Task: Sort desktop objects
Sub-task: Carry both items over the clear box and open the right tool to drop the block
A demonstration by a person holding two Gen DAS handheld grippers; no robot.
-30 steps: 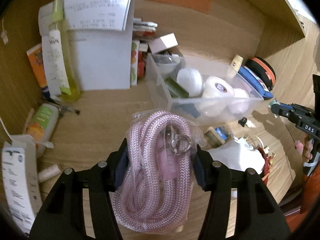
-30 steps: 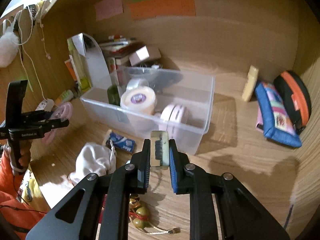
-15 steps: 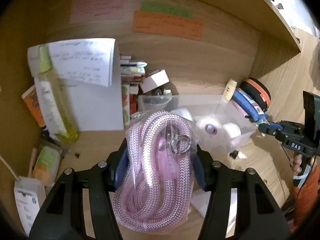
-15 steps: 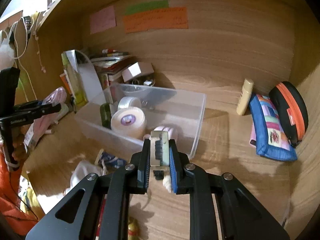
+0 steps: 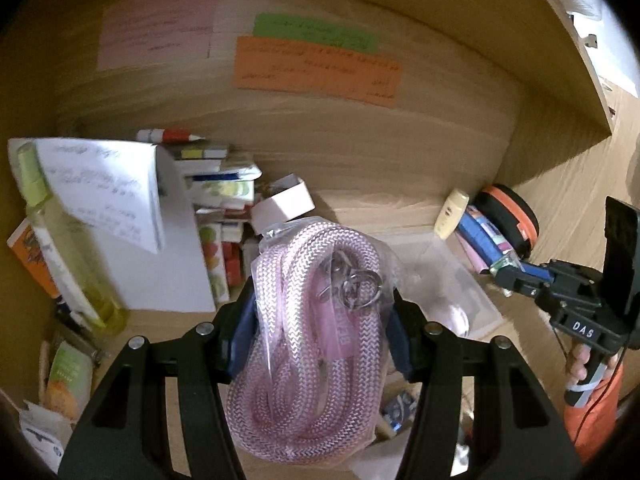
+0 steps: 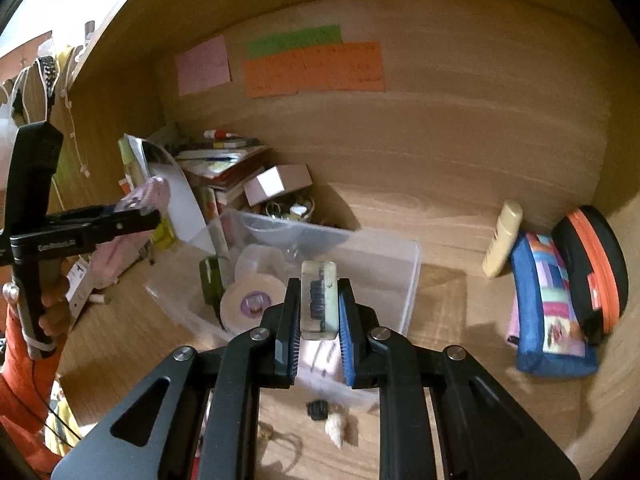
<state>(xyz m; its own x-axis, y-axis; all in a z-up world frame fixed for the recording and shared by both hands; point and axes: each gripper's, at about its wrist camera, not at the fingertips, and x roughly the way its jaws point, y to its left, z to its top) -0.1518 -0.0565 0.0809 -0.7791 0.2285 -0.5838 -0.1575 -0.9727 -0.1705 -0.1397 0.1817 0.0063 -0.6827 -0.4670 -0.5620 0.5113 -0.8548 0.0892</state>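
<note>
My left gripper (image 5: pixel 320 332) is shut on a clear bag of coiled pink rope (image 5: pixel 316 344) with a metal ring clip, held in the air above the desk. It also shows in the right wrist view (image 6: pixel 138 210) at the left. My right gripper (image 6: pixel 319 312) is shut on a small clear block with a black inset (image 6: pixel 319 300), held above the near edge of a clear plastic bin (image 6: pixel 384 268). The bin holds white tape rolls (image 6: pixel 252 300) and a dark green item. The right gripper also shows in the left wrist view (image 5: pixel 508 270) at the right.
Books, a white box (image 6: pixel 276 184) and a sheet of paper (image 5: pixel 108 192) stand at the back left, with a yellow-green bottle (image 5: pixel 60 248). A cream tube (image 6: pixel 502 244), a blue pouch (image 6: pixel 548 304) and a black-orange case (image 6: pixel 596 264) lie at the right. Small trinkets (image 6: pixel 328 420) lie below the right gripper.
Both grippers have risen and tilted up toward the back wall, each keeping its hold. The bin now sits lower and smaller in both views.
</note>
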